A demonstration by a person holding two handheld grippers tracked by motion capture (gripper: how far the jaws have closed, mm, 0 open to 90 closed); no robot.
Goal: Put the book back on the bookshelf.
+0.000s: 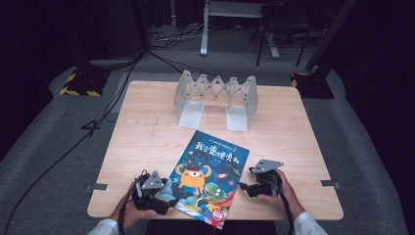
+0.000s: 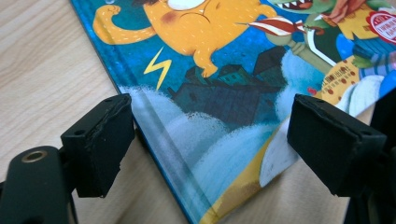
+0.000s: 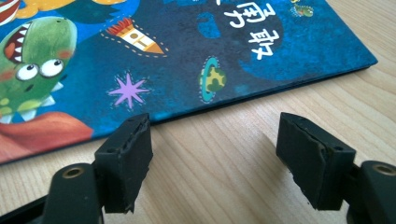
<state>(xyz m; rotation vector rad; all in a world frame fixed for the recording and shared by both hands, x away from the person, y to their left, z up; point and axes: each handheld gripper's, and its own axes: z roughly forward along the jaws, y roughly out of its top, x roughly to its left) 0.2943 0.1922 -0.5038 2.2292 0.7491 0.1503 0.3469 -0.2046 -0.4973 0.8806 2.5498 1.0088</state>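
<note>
Blue cartoon-monster picture book [image 1: 208, 178] flat on table [image 1: 147, 137], both grippers' fingers wide

A lab or recording studio, by the look of it. A lone wooden worktop [image 1: 147, 147] stands lit on grey carpet [image 1: 58, 147], with darkness all round it. Black cables [image 1: 58, 156] trail across the floor, and stand bases taped in yellow and black [image 1: 78, 88] sit at the far corners. Metal frame legs [image 1: 204, 29] rise behind.
</note>
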